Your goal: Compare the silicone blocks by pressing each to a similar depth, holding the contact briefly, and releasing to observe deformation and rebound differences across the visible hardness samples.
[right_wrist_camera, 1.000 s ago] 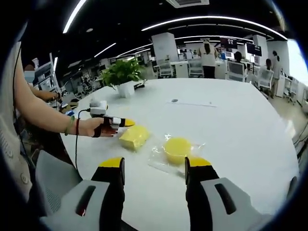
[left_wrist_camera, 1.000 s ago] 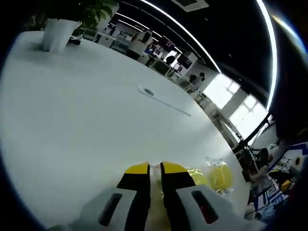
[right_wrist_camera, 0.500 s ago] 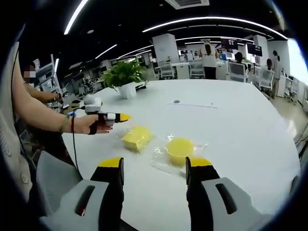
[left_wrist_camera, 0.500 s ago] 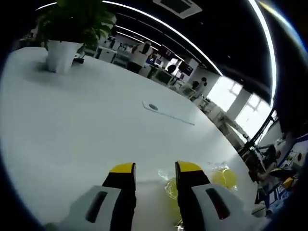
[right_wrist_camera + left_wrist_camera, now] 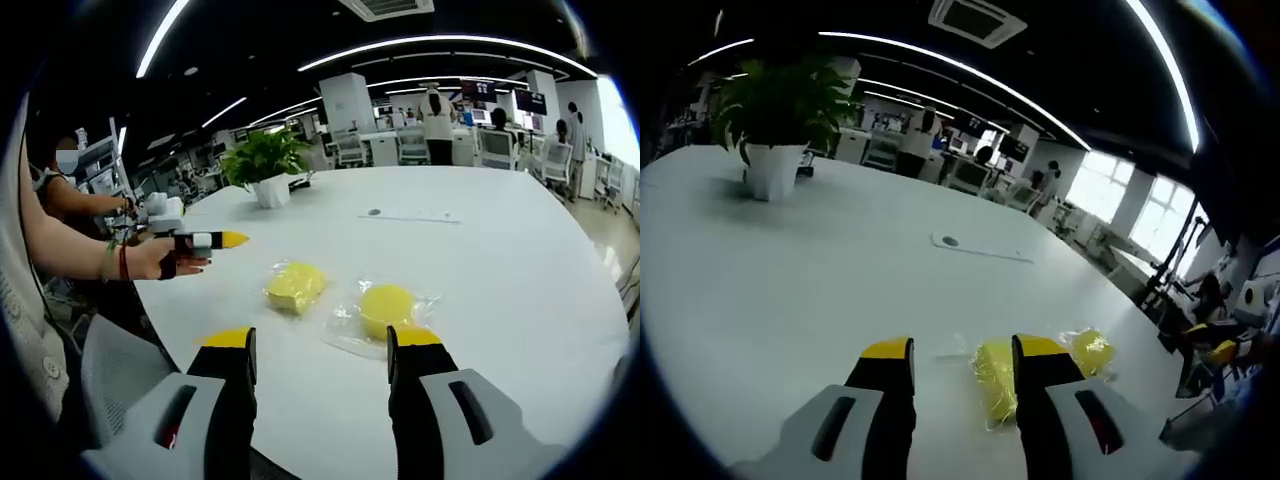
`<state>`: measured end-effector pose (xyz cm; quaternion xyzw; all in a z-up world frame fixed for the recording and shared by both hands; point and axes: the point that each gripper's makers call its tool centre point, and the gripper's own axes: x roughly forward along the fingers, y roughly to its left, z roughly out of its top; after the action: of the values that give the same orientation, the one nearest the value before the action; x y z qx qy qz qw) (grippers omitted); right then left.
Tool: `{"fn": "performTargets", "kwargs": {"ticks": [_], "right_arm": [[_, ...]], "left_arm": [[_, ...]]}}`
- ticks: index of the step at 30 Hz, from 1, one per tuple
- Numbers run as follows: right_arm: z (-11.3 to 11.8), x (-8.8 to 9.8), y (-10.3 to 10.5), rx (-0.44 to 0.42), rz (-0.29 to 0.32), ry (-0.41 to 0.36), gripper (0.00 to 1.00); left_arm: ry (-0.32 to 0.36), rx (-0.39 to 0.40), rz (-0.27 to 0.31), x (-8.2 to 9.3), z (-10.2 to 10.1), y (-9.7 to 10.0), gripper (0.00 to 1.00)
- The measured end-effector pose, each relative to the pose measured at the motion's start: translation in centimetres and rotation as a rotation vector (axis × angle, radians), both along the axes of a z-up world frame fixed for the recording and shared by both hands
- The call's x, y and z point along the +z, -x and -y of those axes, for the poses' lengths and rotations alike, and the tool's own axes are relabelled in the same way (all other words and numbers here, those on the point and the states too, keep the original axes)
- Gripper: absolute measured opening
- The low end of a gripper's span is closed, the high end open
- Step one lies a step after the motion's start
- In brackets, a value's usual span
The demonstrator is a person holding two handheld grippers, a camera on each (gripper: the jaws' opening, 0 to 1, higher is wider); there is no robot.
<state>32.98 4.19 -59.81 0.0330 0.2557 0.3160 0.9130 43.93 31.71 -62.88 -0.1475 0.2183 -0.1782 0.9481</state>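
Both samples sit free on the white round table [image 5: 520, 290]: a yellow square silicone block [image 5: 296, 286] in a clear wrap, and just right of it a yellow round silicone block [image 5: 387, 306] on a clear plastic bag [image 5: 350, 330].

Left gripper [image 5: 222, 240] is off to the left, raised clear of the table; in its own view [image 5: 962, 350] the jaws stand apart, empty, with the square block [image 5: 995, 380] just beyond the tips. Right gripper [image 5: 325, 338] jaws apart too, empty, near side of the round block.

Risks, my read:
- The film is slick, so an off-centre press may make a block skate sideways.
- Nothing pins the blocks down.
- Wrap crinkle may mask rebound.
- Unequal depths would spoil the comparison.
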Motion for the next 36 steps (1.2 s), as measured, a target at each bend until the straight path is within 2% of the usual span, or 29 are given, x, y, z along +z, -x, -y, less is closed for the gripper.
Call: {"fn": "performTargets", "kwargs": {"ticks": [7, 21, 28, 36], "right_arm": [[0.0, -0.5, 0.8, -0.01, -0.005, -0.005, 0.49], [0.9, -1.0, 1.8, -0.059, -0.003, -0.027, 0.53], [1.4, -0.4, 1.7, -0.096, 0.013, -0.061, 0.53], [1.7, -0.3, 1.5, -0.12, 0.022, -0.08, 0.53]], "left_arm": [[-0.069, -0.038, 0.041, 1.5, 0.3, 3.5, 0.41], [-0.099, -0.052, 0.057, 2.8, 1.1, 8.9, 0.42], [-0.104, -0.045, 0.068, 3.5, 0.8, 10.5, 0.42], [-0.111, -0.053, 0.075, 3.9, 1.1, 11.1, 0.41]]}}
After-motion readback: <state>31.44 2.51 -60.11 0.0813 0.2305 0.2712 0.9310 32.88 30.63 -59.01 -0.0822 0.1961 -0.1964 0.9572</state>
